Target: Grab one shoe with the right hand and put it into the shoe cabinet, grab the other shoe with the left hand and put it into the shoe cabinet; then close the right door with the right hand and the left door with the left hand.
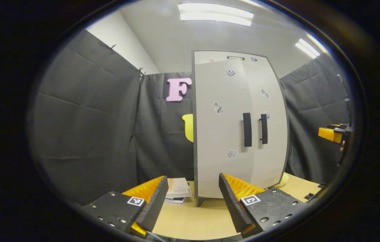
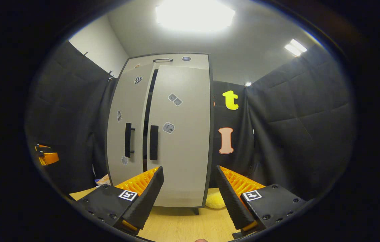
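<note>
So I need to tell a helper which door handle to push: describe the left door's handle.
Find the tall pale shoe cabinet standing on the wooden table. Two black vertical handles flank its centre seam. The left door's handle stands proud on a door left slightly ajar, unlike its flush neighbour.

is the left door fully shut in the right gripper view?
No, a dark gap runs between the left door and the right door, so it stands slightly ajar.
</note>
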A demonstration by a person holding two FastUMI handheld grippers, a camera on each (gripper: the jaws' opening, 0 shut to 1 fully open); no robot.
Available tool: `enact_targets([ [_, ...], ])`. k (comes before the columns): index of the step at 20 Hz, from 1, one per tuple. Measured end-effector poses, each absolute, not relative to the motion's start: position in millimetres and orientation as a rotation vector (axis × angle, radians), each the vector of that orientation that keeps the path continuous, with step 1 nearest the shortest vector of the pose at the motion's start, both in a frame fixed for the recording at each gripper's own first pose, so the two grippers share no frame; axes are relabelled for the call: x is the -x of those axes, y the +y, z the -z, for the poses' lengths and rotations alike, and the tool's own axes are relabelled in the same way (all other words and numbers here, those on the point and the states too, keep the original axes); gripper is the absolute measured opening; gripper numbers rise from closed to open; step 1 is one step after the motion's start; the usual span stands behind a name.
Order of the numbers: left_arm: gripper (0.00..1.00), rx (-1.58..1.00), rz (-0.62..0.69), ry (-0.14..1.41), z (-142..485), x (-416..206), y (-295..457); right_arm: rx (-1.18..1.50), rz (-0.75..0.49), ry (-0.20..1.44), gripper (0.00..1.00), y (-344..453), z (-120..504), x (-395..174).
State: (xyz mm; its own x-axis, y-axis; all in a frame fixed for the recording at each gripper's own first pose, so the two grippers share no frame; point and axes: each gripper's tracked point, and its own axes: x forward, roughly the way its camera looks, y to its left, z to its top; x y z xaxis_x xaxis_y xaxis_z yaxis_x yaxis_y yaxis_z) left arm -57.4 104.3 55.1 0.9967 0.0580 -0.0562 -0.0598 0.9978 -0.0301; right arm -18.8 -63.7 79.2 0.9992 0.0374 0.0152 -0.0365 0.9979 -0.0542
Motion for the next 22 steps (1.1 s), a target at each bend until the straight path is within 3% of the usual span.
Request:
enact_targets([
  [9,0.81,0.021,-0.054,0.060,-54.0,54.8,107.0,0.053,-0.039,-0.019,0.98,-64.3,-78.9,19.3],
  [12,0.94,0.015,-0.054,0.054,-55.2,55.7,105.8,0.054,-0.043,-0.024,0.98,-64.9,-80.6,19.7],
  [17,0.81,0.011,-0.044,0.059,-55.9,53.0,99.6,0.044,-0.051,-0.043,0.98,-66.5,-86.0,26.4],
  [22,0.81,0.012,-0.037,0.064,-54.6,52.7,98.6,0.043,-0.040,-0.042,0.98,-69.3,-84.4,31.3],
])
